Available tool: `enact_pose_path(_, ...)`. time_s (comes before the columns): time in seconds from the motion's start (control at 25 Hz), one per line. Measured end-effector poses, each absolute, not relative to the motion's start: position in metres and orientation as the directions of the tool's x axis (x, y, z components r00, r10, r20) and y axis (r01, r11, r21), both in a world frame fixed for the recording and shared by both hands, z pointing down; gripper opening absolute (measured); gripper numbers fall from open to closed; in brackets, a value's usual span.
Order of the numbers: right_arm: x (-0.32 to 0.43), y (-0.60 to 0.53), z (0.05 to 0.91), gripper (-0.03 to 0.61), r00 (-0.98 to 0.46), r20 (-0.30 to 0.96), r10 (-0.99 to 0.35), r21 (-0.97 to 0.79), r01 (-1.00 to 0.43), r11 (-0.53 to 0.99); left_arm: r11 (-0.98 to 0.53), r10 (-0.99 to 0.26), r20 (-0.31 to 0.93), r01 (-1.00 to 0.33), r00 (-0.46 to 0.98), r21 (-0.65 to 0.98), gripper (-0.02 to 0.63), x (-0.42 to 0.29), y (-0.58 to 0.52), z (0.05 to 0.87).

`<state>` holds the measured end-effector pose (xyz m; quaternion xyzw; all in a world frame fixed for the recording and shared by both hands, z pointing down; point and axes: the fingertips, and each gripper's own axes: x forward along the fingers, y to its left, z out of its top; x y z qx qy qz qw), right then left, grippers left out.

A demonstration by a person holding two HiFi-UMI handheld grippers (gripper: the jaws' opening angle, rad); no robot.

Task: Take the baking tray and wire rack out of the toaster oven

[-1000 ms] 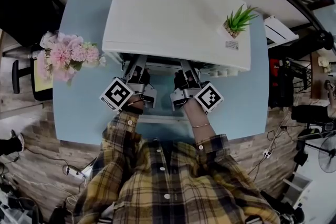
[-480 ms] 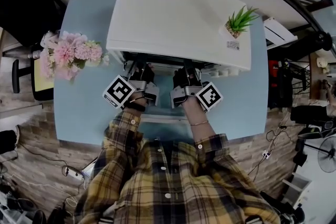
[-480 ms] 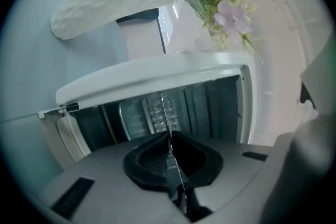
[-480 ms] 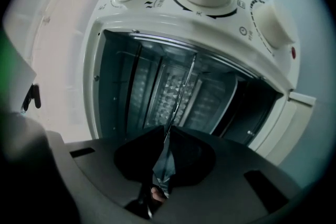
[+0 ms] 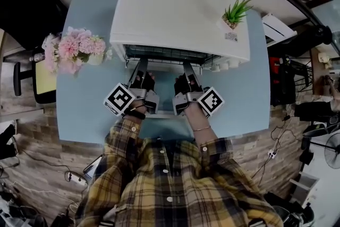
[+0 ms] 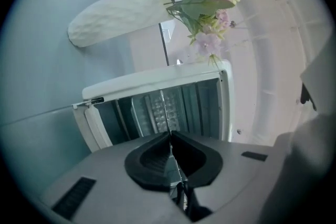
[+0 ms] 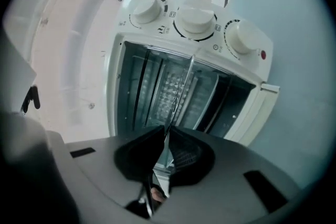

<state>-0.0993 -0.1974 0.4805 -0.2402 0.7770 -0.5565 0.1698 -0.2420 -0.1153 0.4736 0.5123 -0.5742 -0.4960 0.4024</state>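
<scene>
The white toaster oven (image 5: 180,13) stands on the blue table (image 5: 85,109) with its door (image 5: 162,81) folded down toward me. A dark wire rack (image 5: 164,54) sticks partly out of the oven mouth. My left gripper (image 5: 141,65) and right gripper (image 5: 186,65) reach over the door to the rack's front edge. In the left gripper view the left gripper (image 6: 169,134) is shut on that thin edge (image 6: 166,110), seen edge-on. The right gripper (image 7: 165,136) is likewise shut on the edge (image 7: 178,92), below the three knobs (image 7: 195,19). I cannot make out the baking tray apart from the rack.
A vase of pink flowers (image 5: 74,50) stands on the table left of the oven. A small potted plant (image 5: 234,13) sits on the oven's top right corner. The open door lies under both grippers. A dark chair (image 5: 24,2) is beyond the table's left edge.
Both grippers went a little into the oven mouth, then drew back toward me. The wire rack now shows out past the oven's front, where none showed before.
</scene>
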Motion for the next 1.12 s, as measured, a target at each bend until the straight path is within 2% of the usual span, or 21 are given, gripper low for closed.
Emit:
enact_pose_path(0.16,-0.089,-0.179,0.480,0.035,-0.823,0.010,-0.568,-0.946,-0.191,0.260,0.013,-0.991,-0.018,-0.235,-0.129,0.972,0.006,-0.235,-0.096,0.475)
enact_pose_path(0.32,-0.080,-0.157,0.478,0.034,-0.825,0.000,-0.565,-0.949,-0.179,0.260,-0.035,-0.991,-0.052,-0.137,-0.124,0.990,0.006,-0.219,-0.077,0.472)
enact_pose_path(0.52,-0.065,-0.131,0.479,0.031,-0.836,-0.014,-0.548,-0.950,-0.161,0.269,-0.036,-0.992,-0.054,-0.155,-0.114,0.987,0.006,-0.206,-0.051,0.473)
enact_pose_path(0.8,-0.047,-0.102,0.464,0.025,-0.862,-0.069,-0.502,-0.953,-0.092,0.288,-0.036,-0.988,-0.061,-0.175,-0.140,0.984,0.005,-0.188,-0.019,0.462)
enact_pose_path(1.12,-0.011,-0.070,0.461,0.020,-0.903,-0.077,-0.422,-0.970,-0.030,0.243,-0.025,-0.971,-0.071,-0.198,-0.228,0.980,0.003,-0.146,0.020,0.450)
